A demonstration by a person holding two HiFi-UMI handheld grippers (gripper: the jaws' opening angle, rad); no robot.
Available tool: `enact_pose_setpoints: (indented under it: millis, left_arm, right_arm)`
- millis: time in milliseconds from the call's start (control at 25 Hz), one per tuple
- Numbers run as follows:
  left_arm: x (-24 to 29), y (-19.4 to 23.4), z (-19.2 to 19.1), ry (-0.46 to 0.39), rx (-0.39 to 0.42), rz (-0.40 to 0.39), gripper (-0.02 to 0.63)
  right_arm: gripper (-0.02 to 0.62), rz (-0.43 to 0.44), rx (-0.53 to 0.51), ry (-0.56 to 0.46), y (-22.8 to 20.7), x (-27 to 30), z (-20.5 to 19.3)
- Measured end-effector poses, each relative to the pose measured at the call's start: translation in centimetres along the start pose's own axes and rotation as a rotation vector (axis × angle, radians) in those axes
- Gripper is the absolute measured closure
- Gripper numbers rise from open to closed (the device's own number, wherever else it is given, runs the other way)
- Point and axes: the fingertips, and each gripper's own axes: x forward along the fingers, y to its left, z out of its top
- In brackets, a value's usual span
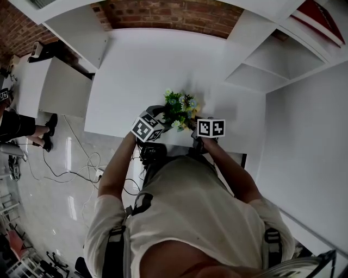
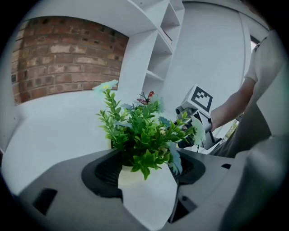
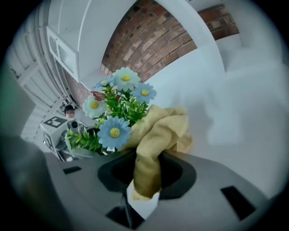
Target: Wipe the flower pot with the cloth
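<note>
A small cream flower pot (image 2: 128,177) with green leaves and pale blue daisies (image 3: 114,131) stands at the near edge of the white table (image 1: 163,59). In the head view its foliage (image 1: 179,110) sits between both grippers. My left gripper (image 2: 146,182) is shut on the pot's side, and the pot's lower part is hidden by the jaws. My right gripper (image 3: 144,180) is shut on a bunched yellow cloth (image 3: 158,135), which rests against the plant's right side. In the head view the left gripper (image 1: 160,117) and the right gripper (image 1: 191,125) flank the plant.
White shelving (image 1: 266,59) rises to the right of the table and a brick wall (image 1: 163,13) runs behind it. Cables (image 1: 81,163) lie on the glossy floor to the left. A white cabinet (image 1: 54,87) stands at far left.
</note>
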Motion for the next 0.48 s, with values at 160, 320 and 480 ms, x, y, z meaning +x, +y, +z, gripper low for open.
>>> enact_pose_setpoints:
  millis: [160,320,480]
  left_arm:
    - [1.2,-1.5,0.0,-0.049,-0.028,0.027,0.318]
    - [1.3,-2.2,0.0,-0.083,-0.056,0.064,0.318]
    - [1.4,-2.9,-0.2,-0.109,-0.120,0.082,0.317]
  right_arm:
    - [0.471,0.012,0.007,0.021,0.3,0.1,-1.0]
    - [0.474,0.017,0.013,0.059,0.6,0.2,-2.8]
    - [0.472,0.036,0.024,0.078,1.2,0.0,-4.0]
